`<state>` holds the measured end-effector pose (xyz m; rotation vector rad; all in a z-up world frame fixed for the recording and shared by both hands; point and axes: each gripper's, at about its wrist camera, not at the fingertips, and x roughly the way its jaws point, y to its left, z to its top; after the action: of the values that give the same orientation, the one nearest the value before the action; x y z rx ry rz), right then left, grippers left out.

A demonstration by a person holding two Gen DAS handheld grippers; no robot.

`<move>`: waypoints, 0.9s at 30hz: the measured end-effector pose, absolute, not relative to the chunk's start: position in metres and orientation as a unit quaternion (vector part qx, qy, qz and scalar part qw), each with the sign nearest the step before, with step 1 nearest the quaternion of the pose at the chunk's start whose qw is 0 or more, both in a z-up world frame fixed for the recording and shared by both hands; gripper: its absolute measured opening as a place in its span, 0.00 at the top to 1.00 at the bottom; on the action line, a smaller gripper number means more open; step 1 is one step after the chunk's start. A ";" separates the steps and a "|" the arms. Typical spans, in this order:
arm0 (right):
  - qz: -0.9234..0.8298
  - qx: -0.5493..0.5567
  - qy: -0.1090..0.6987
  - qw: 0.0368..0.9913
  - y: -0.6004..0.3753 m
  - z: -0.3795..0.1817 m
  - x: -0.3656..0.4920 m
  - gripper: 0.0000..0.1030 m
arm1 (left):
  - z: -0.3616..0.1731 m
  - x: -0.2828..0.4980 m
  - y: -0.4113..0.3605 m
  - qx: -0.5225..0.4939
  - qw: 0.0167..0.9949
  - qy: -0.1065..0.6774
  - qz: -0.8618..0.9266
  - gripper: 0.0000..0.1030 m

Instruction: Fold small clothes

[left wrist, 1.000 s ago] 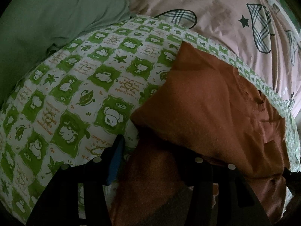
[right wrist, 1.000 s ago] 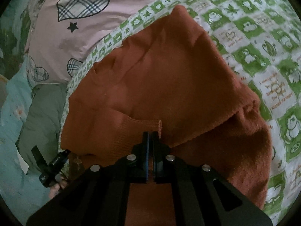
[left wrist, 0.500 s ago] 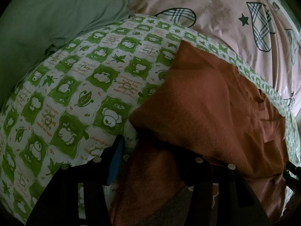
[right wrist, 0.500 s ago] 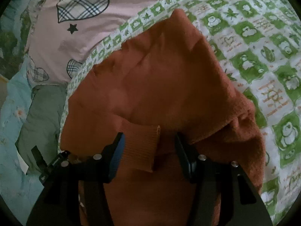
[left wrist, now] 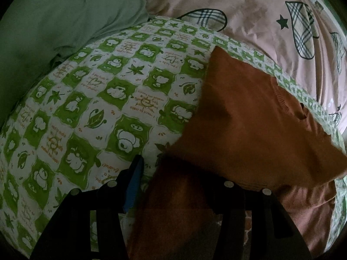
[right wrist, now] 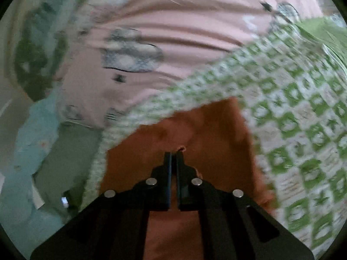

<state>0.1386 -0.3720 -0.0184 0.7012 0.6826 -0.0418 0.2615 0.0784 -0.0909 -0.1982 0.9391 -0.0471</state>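
We see a rust-orange knit garment [left wrist: 249,117] lying partly folded on a green-and-white checked quilt [left wrist: 91,99] printed with cartoon animals and leaves.

In the left wrist view, our left gripper [left wrist: 173,184] sits low in the frame with its jaws about half open. The left finger, faced with a blue pad [left wrist: 133,186], rests over the quilt just beside the garment's edge. The right finger is mostly buried under a raised fold of orange cloth, so we cannot tell whether the pads press on anything. A layer of the garment lies between the two fingers, and its folded upper layer spreads ahead of the right finger. Beyond the fingertips the quilt gives way to a plain sage-green cloth [left wrist: 65,17] ahead of the left finger and a pink sheet [left wrist: 249,6] with plaid hearts and stars ahead of the right one.

The right wrist view is smeared by motion. Our right gripper [right wrist: 173,155] has its jaws drawn nearly together, only a thin slit showing between them. A small nub of orange fabric shows at the tip of the right finger, and it looks pinched there, though the blur leaves that uncertain. The garment fills the area under and ahead of the fingers, with the quilt off to the right and the pink sheet farther ahead.
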 end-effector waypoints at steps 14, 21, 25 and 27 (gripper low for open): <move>-0.019 0.376 0.307 0.874 -0.383 -0.037 0.129 0.96 | -0.092 0.262 0.103 -0.156 0.882 0.445 -0.014 0.51; -0.079 0.421 0.310 0.849 -0.398 -0.047 0.128 0.95 | -0.091 0.263 0.100 -0.147 0.881 0.449 -0.012 0.51; -0.081 0.401 0.334 0.849 -0.391 -0.056 0.127 0.95 | -0.092 0.263 0.101 -0.154 0.881 0.448 -0.015 0.51; -0.053 0.367 0.342 0.863 -0.372 -0.053 0.127 0.92 | -0.092 0.263 0.100 -0.155 0.881 0.447 -0.013 0.51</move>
<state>0.1267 -0.3719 -0.0534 0.7687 0.7180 -0.1119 0.2628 0.1004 -0.0922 -0.3235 0.9310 -0.0261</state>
